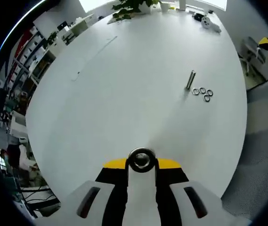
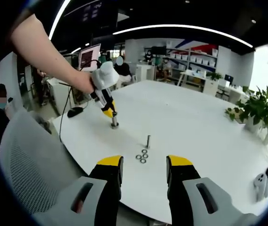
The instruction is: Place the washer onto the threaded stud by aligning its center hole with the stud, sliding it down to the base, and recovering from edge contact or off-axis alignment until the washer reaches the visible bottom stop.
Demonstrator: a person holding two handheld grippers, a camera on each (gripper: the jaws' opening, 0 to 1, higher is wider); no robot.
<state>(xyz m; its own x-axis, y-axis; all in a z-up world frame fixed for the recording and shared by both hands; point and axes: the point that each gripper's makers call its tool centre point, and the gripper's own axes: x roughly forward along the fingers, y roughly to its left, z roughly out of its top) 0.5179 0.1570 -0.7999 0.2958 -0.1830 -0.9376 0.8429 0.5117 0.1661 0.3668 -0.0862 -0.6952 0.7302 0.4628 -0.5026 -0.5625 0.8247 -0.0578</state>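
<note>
Here, in the left gripper view, the left gripper (image 1: 142, 162) has its yellow-tipped black jaws closed tight on a shiny round metal piece with a dark centre hole (image 1: 141, 159), held above the broad white round table (image 1: 124, 94); whether that piece is a washer or the end of a stud cannot be told from this angle. Farther out on the table stands a short upright threaded metal stud (image 1: 190, 80), and just beside its foot lie four small steel ring washers (image 1: 203, 93), loose and close together. In the right gripper view, the right gripper (image 2: 143, 165) hangs with its jaws spread wide and nothing between them, above the near edge of the table (image 2: 195, 141). Just beyond the jaw tips lie the washers (image 2: 141, 157) with the stud (image 2: 148, 141) upright behind them. Farther left, a person's hand (image 2: 81, 81) holds the left gripper (image 2: 110, 114) tipped downward, its jaws on a second upright metal stud (image 2: 114, 122) standing on the table. A grey mesh chair back (image 2: 26, 155) sits at the left, a potted green plant (image 2: 256, 109) at the far right.
</note>
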